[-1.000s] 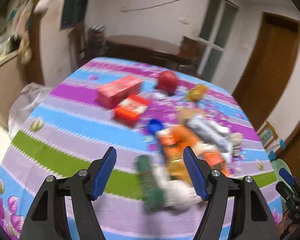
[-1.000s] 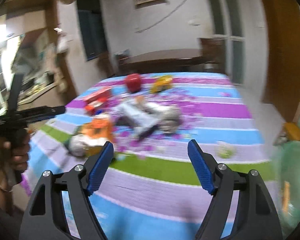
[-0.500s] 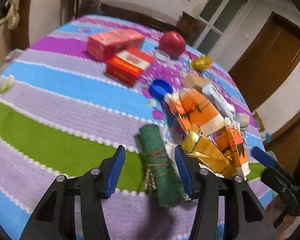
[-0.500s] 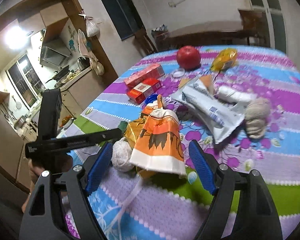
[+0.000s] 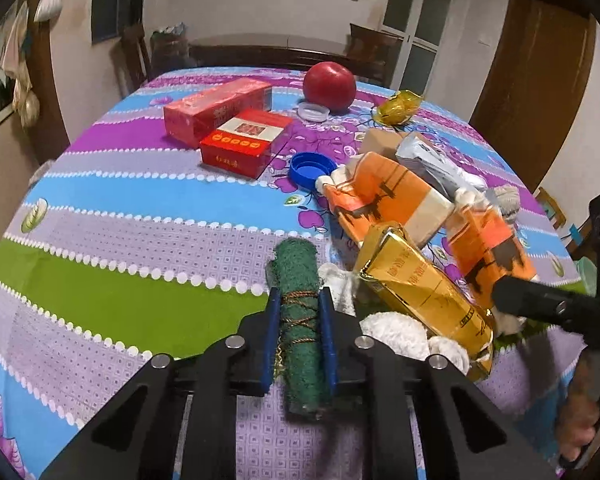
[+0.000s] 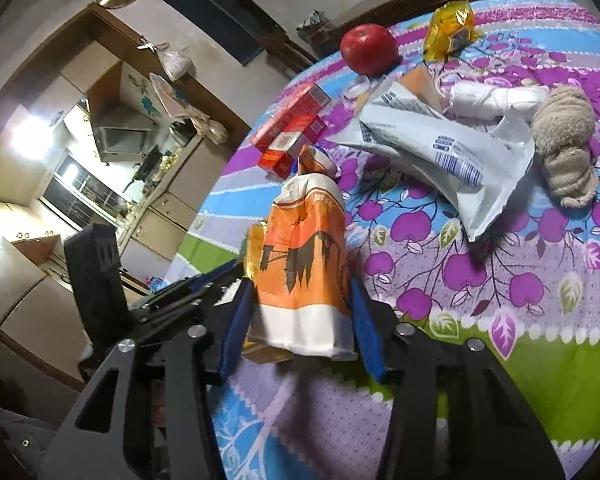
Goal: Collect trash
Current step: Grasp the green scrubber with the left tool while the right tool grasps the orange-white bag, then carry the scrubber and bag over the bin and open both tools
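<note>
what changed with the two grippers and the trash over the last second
Both grippers came down onto the pile. The left gripper went from wide open above the table to closing on the green rolled scrubber, pads against its sides. The right gripper swung in from open tablecloth and is closing around the orange paper bag. The red boxes, apple and blue cap stayed where they were.

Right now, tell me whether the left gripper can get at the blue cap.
Probably not yet. The left gripper is closing with the green roll between its jaws. The blue cap lies farther up the table, with bare cloth between, so nothing blocks the way.
</note>
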Available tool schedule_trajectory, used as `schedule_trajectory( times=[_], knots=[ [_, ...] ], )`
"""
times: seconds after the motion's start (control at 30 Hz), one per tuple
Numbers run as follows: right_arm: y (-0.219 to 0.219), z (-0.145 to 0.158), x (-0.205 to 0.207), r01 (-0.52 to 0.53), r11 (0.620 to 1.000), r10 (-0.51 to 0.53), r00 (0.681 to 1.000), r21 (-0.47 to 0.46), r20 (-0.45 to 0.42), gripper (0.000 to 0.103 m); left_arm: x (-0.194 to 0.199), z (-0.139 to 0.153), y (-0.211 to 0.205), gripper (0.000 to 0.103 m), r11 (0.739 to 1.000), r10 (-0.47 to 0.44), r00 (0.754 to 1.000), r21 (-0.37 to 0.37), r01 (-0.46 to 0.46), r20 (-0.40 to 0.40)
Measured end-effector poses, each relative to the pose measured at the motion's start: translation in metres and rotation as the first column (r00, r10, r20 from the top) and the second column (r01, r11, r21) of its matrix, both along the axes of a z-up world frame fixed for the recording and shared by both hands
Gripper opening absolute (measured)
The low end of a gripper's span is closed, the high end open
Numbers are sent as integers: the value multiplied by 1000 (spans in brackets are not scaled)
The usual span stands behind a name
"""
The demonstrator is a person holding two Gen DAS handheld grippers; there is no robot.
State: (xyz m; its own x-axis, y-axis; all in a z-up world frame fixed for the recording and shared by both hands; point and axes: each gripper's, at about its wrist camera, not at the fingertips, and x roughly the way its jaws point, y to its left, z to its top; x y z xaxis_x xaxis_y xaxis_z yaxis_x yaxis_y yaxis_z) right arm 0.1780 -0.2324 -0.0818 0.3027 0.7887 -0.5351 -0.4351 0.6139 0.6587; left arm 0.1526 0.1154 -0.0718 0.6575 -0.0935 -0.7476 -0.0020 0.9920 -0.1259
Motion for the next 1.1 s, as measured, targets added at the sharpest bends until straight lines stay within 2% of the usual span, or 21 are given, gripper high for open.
schedule_trajectory(
  times=[0.1, 0.37, 0.47, 0.73, 1.1],
  knots=[
    [-6, 11, -10, 3, 1000, -3, 1000, 10, 31, 46, -7, 6, 9, 19, 999, 12, 1000, -30, -12, 6],
    [-18, 39, -37, 55, 998, -49, 986, -37, 160, 46, -29, 38, 25, 18, 999, 49, 995, -4, -48, 83],
    [-20, 51, -51, 84, 993, -63, 971, -83, 230, 46, -36, 52, 21, 18, 999, 42, 993, 7, -43, 114],
    [-30, 72, -75, 147, 981, -97, 937, -126, 335, 45, -47, 88, -16, 18, 999, -24, 982, 50, 15, 187],
    [-56, 78, -94, 246, 957, -170, 905, -154, 389, 46, -53, 108, -64, 18, 985, -48, 967, 170, 5, 250]
  ],
)
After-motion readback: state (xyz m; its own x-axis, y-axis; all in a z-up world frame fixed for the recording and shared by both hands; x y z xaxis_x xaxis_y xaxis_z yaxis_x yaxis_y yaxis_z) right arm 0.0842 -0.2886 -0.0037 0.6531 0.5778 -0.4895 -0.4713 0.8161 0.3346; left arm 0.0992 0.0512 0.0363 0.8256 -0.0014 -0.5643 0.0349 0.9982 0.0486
